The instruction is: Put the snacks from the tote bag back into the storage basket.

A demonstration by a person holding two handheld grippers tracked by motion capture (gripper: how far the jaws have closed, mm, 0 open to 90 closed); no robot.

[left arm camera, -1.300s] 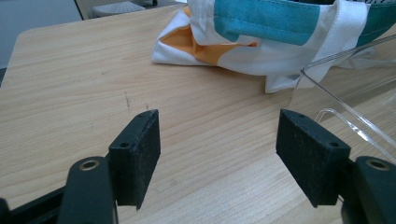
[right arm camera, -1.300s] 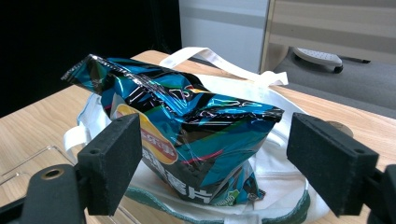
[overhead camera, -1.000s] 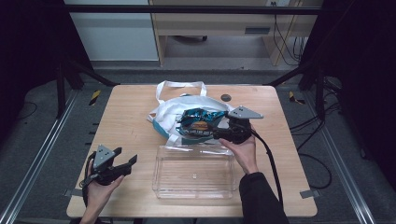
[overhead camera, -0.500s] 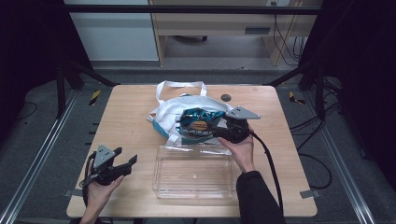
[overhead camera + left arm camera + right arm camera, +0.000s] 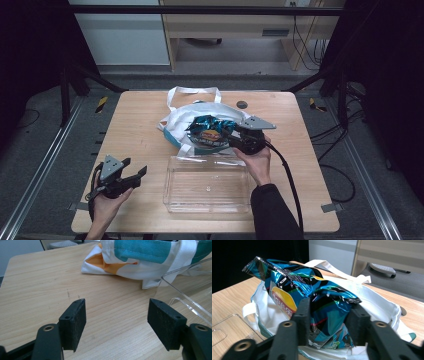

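Chip bag (image 5: 312, 302) – shiny blue, black streaks, yellow-red logo. Tote (image 5: 140, 257) – white, teal band, orange patch. Tray (image 5: 207, 185) clear. Table (image 5: 140, 125) light wood grain. Jaws black, plates (image 5: 111, 167) grey.

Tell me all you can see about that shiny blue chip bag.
The chip bag is crinkled, glossy foil, blue and black with a yellow and red logo. It sits tilted in the mouth of the white and teal cloth tote. The right gripper has just been closing on it, and its jaws now pinch the bag's lower part.
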